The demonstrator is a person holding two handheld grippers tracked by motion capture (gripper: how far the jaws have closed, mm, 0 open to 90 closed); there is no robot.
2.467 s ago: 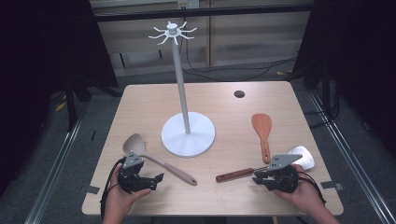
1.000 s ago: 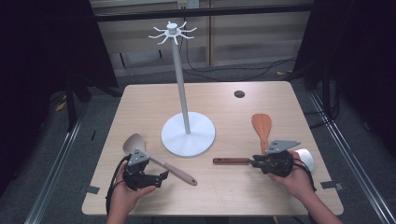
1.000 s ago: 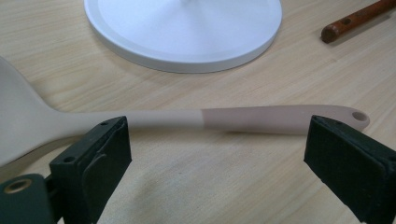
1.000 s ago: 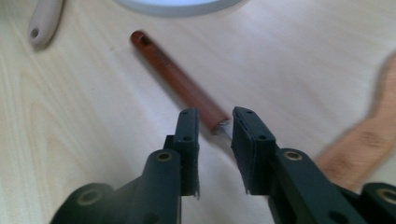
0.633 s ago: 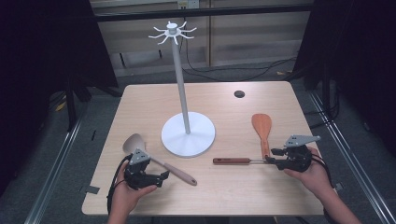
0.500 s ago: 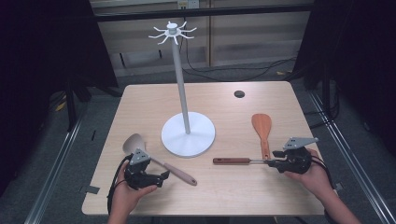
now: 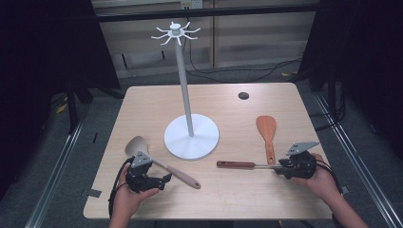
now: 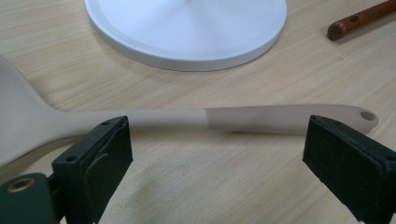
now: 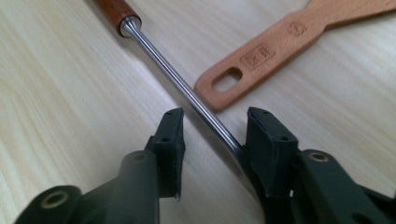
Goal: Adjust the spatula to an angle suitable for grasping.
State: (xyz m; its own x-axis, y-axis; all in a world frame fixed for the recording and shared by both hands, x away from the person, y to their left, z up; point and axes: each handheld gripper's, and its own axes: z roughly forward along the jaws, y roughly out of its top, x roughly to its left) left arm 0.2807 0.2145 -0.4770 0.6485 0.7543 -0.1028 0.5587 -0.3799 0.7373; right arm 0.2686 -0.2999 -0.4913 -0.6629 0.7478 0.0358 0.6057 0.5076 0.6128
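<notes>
Now | right tongs (image 9: 212,135) part-spread astride your steel-shafted utensil (image 9: 187,91), right of the stand (image 7: 191,137): stiff, slick metal, likely better gripped at its wooden handle | left tongs (image 8: 224,149) spread wide before the spoon (image 8: 261,117), light, rigid.

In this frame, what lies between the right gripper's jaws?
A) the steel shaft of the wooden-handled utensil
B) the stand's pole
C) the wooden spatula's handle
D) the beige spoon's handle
A: in the right gripper view the steel shaft runs down between the right gripper jaws, which stand slightly apart around it.
</notes>
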